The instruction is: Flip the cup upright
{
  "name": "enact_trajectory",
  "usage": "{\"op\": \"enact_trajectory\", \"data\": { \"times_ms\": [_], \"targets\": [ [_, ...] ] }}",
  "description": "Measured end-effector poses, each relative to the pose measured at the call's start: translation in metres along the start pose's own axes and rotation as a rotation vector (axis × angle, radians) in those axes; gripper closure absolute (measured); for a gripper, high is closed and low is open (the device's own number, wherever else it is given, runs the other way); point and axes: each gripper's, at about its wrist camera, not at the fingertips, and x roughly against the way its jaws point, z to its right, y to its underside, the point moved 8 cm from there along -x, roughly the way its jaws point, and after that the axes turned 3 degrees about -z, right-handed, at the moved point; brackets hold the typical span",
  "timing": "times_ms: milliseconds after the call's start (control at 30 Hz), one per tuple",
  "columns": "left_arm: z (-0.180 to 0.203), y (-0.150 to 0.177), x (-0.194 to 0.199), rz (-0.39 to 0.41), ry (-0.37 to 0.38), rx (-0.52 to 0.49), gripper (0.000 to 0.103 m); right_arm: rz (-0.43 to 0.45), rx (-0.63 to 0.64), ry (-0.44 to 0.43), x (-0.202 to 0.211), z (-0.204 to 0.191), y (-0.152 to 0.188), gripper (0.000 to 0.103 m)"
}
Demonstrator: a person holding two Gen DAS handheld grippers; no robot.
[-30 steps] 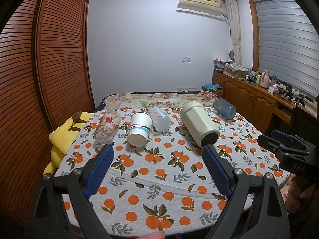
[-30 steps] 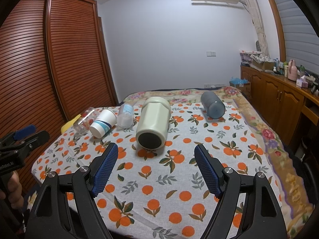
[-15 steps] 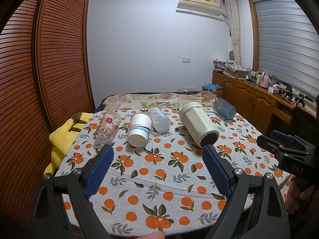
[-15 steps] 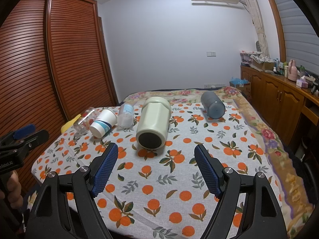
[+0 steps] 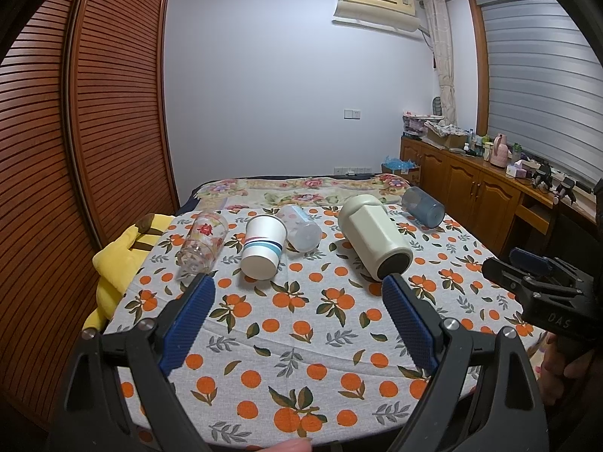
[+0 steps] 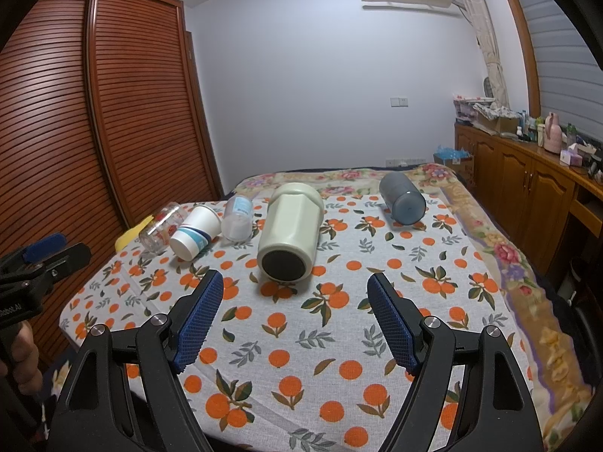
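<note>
Several cups lie on their sides on the orange-print cloth (image 5: pixel 294 324): a clear printed glass (image 5: pixel 201 239), a white paper cup with blue stripes (image 5: pixel 262 250), a frosted plastic cup (image 5: pixel 301 226), a large cream cup (image 5: pixel 373 239) and a grey-blue cup (image 5: pixel 422 207). My left gripper (image 5: pixel 297 301) is open and empty, short of the paper cup. My right gripper (image 6: pixel 296 293) is open and empty, just short of the cream cup (image 6: pixel 290 233). The paper cup (image 6: pixel 196 231), glass (image 6: pixel 160 228), frosted cup (image 6: pixel 237 218) and grey-blue cup (image 6: pixel 403 203) also show in the right wrist view.
A yellow plush toy (image 5: pixel 120 260) lies at the table's left edge. A slatted wooden wardrobe (image 5: pixel 75 143) stands on the left. A wooden cabinet (image 5: pixel 475 188) with clutter runs along the right wall. A floral blanket (image 5: pixel 301 188) lies behind the cups.
</note>
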Motion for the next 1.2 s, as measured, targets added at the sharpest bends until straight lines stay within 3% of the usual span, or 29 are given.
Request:
{"op": "enact_trajectory", "data": {
  "times_ms": [833,1200],
  "targets": [
    [-0.001,-0.002,0.000,-0.017,0.004,0.002,0.012,-0.010,-0.004,-0.001,-0.001,-0.002,0.002,0.022],
    [-0.007,0.006,-0.037,-0.075,0.024,-0.008,0.012,-0.077,-0.014,-0.026,-0.023,0.003,0.005,0.015]
  ]
}}
